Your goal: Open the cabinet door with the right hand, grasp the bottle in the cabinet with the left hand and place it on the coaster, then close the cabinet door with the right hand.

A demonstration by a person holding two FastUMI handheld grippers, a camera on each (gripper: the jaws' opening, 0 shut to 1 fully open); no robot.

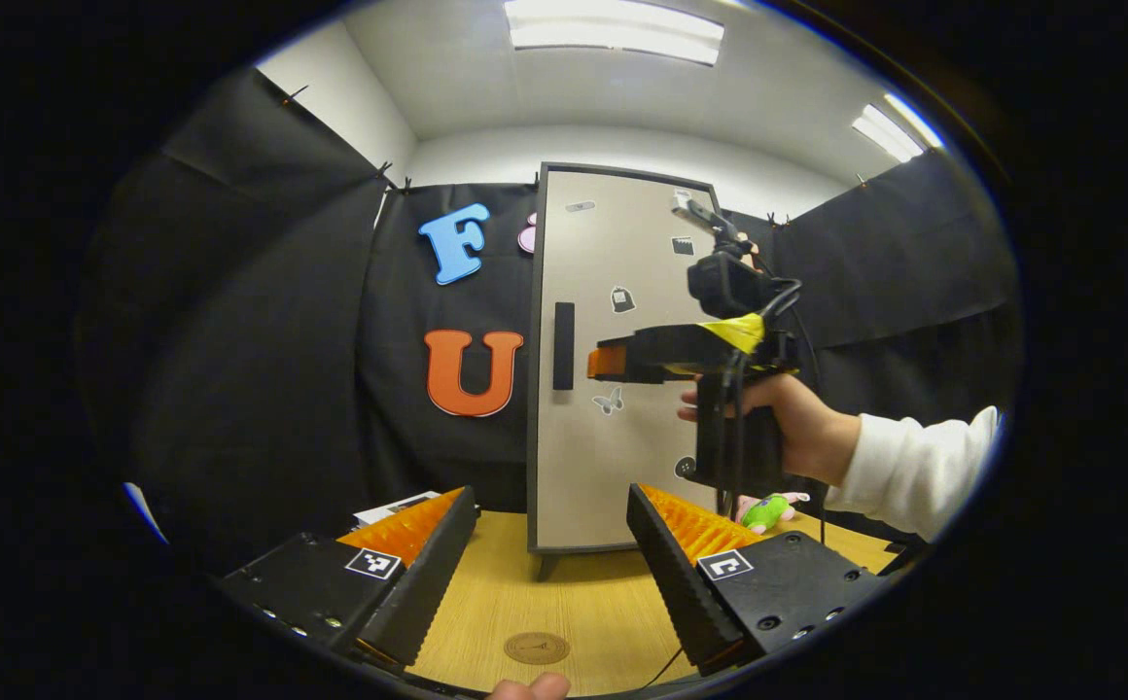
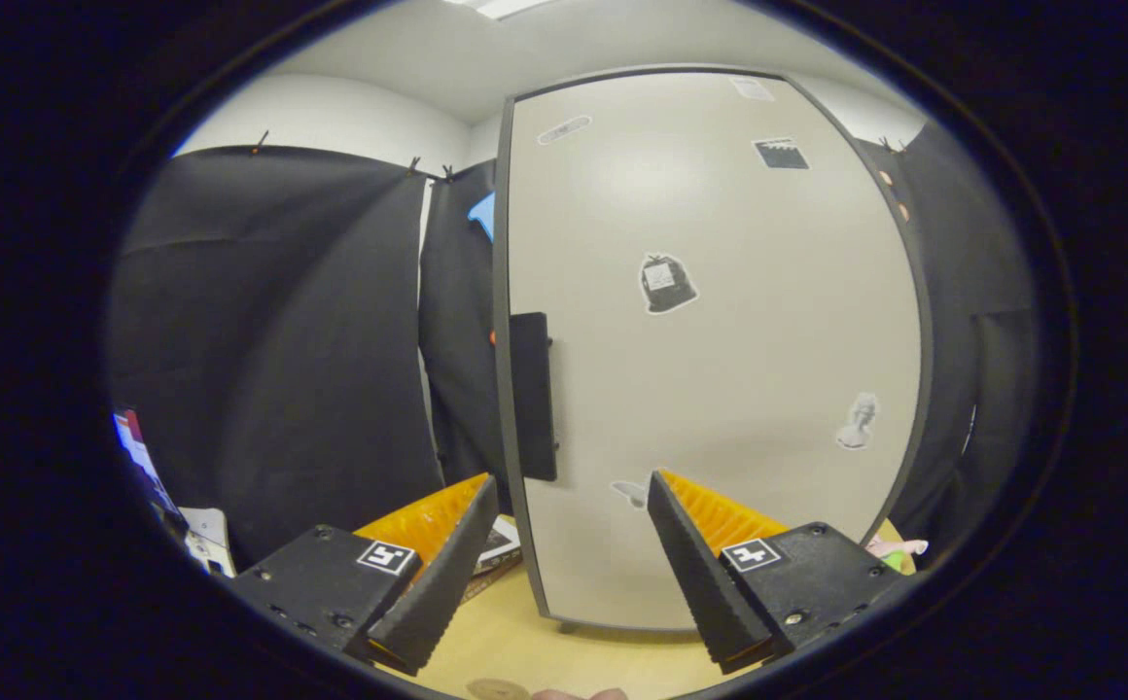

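we hold the right gripper [image 2: 569, 574] up near the cabinet door [image 2: 720, 340], jaws apart and lined toward the dark handle [image 2: 532, 394] on the door's left edge, which we judge is the first step: pulling it open. the door is closed, so the bottle is hidden inside and we cannot tell where it stands. from the left gripper view, that same right gripper [image 1: 613, 362] hovers in front of the door, just beside the handle [image 1: 564, 345] but not yet on it. our left gripper [image 1: 549, 574] waits low over the table [image 1: 564, 603], jaws apart, with the coaster [image 1: 536, 647] just below, ready for the bottle.
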